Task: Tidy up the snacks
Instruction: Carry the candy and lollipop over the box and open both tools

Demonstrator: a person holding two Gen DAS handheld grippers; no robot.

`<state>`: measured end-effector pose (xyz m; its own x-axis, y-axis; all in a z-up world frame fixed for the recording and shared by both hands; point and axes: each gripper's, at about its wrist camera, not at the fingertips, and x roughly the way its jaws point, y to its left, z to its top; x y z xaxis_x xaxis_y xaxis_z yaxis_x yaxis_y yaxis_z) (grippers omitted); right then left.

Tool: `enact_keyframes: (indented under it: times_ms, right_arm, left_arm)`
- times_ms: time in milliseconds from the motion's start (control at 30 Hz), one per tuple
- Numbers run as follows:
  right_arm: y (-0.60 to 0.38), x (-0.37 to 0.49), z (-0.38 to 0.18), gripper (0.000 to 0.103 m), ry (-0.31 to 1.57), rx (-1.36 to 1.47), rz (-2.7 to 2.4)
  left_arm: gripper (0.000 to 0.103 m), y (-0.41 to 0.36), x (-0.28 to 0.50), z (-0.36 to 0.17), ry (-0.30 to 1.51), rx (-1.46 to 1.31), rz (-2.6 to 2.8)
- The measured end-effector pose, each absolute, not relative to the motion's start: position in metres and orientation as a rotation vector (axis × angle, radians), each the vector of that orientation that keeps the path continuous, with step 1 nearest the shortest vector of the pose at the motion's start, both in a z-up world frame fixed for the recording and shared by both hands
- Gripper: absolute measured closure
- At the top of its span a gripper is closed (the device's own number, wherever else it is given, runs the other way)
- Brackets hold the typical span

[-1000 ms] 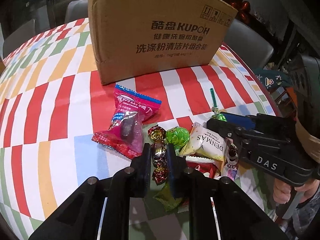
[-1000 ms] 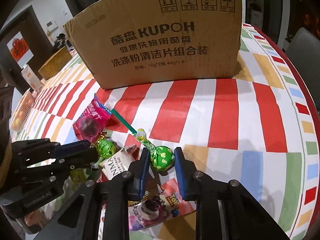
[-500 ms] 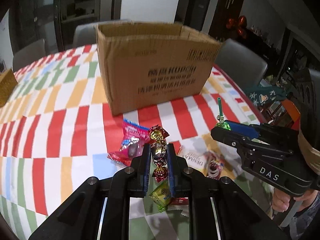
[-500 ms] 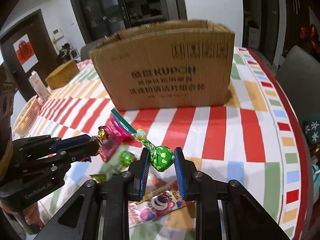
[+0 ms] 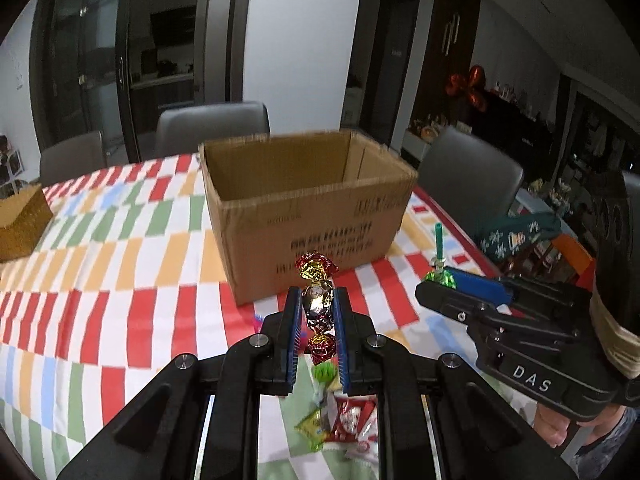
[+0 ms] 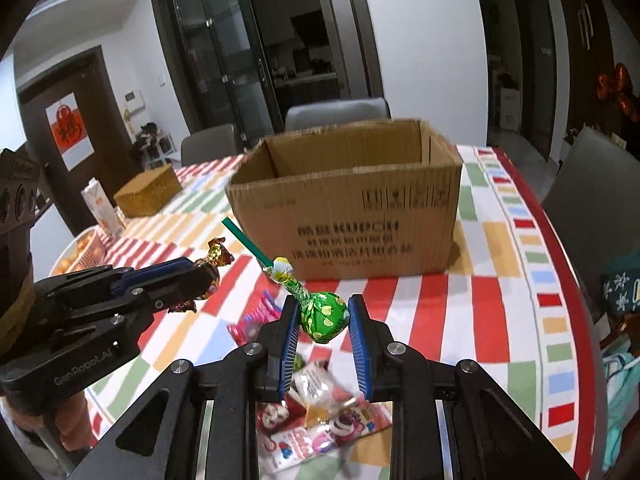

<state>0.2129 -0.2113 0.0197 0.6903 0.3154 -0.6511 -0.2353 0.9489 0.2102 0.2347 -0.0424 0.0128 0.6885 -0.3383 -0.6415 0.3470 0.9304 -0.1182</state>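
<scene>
My left gripper [image 5: 316,304] is shut on a foil-wrapped candy [image 5: 317,302] with red and gold twisted ends, held above the table. It also shows in the right wrist view [image 6: 200,276]. My right gripper [image 6: 323,318] is shut on a green lollipop [image 6: 322,316] with a green stick; it shows in the left wrist view [image 5: 436,278] too. An open brown cardboard box [image 5: 304,200] stands ahead of both grippers, its inside bare as far as I can see. More snack packets [image 5: 344,424] lie on the checked tablecloth below the grippers.
A pink packet [image 6: 256,316] and cartoon-printed packets [image 6: 316,424] lie on the table. A woven basket [image 6: 146,192] and a carton [image 6: 98,204] stand at the far left. Grey chairs [image 5: 212,124] ring the table. The table edge [image 6: 560,240] curves at the right.
Both grippers have risen from the snack pile with their candies and now look over the box's rim into its open top.
</scene>
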Motion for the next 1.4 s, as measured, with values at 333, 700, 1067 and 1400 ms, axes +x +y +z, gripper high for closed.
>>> enact_keyframes:
  times_ms: [333, 700, 1067, 1400]
  right_arm:
    - [-0.214, 0.235, 0.055, 0.077, 0.662, 0.124, 0.288]
    - [-0.217, 0.274, 0.081, 0.077, 0.621, 0.108, 0.285]
    - [-0.218, 0.333, 0.079, 0.077, 0.661, 0.095, 0.262]
    - [-0.218, 0.360, 0.079, 0.058, 0.677, 0.100, 0.214]
  left_arm:
    - [0.086, -0.042, 0.258, 0.049, 0.628, 0.023, -0.367]
    - [0.086, -0.043, 0.291, 0.079, 0.587, 0.031, -0.362]
    - [0.086, -0.044, 0.341, 0.082, 0.627, 0.018, -0.355]
    - [0.065, -0.038, 0.358, 0.079, 0.638, 0.012, -0.308]
